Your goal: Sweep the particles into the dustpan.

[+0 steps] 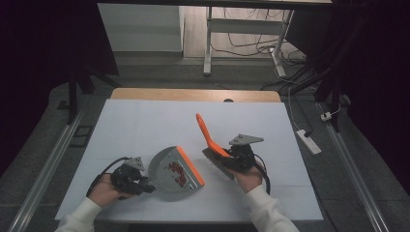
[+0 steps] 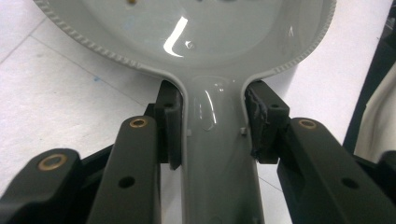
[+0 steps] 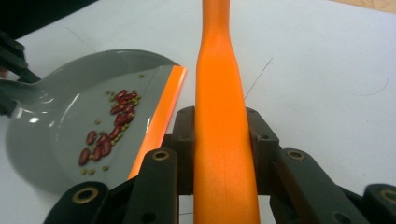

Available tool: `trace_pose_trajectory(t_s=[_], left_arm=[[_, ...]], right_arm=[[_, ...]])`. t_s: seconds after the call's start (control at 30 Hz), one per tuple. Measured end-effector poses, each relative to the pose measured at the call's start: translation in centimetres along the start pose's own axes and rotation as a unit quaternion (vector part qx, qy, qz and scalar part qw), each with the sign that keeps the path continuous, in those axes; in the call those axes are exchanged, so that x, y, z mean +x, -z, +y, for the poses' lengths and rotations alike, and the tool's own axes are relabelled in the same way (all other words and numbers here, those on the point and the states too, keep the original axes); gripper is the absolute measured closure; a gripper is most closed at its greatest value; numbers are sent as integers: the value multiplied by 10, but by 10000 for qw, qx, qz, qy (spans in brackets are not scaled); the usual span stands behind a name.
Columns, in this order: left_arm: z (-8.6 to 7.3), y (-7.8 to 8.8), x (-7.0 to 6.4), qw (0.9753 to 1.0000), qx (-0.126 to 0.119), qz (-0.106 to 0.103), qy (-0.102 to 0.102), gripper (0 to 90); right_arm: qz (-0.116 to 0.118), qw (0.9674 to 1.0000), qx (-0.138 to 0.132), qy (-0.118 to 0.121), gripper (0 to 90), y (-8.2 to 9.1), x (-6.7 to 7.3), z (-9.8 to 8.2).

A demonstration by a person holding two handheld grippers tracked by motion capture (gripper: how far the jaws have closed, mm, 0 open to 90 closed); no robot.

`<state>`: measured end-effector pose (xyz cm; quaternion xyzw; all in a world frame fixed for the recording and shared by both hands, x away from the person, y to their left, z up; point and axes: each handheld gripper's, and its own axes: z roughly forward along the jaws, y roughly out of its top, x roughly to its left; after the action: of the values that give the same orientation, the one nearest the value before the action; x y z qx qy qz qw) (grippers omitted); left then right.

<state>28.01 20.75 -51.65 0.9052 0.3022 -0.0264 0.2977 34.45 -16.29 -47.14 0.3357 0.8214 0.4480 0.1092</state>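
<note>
Dustpan (image 1: 174, 169) sits near centre on the white table (image 1: 145, 125), its grey handle clamped by the left gripper (image 1: 145, 186). Right gripper (image 1: 232, 157) pinches the orange brush (image 1: 212, 142) just right. Red beans (image 3: 109, 133) lie inside.

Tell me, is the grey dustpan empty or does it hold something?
Not empty. The dustpan holds red beans and small greenish bits, lying behind its orange lip.
</note>
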Motion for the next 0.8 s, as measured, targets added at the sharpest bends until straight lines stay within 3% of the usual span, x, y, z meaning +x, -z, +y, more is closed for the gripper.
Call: trace_pose_trajectory(t_s=[0.33,0.43,0.8], left_arm=[[-5,6,-1,9982,-420,204,388,616],[-7,7,0,9974,-503,132,500,616],[-11,10,-4,9951,-690,247,669,616]], right_arm=[[18,9993,-74,359,700,14,-6,-1],[-14,9991,-99,415,700,20,-8,-2],[54,9980,-36,632,700,36,-12,-9]])
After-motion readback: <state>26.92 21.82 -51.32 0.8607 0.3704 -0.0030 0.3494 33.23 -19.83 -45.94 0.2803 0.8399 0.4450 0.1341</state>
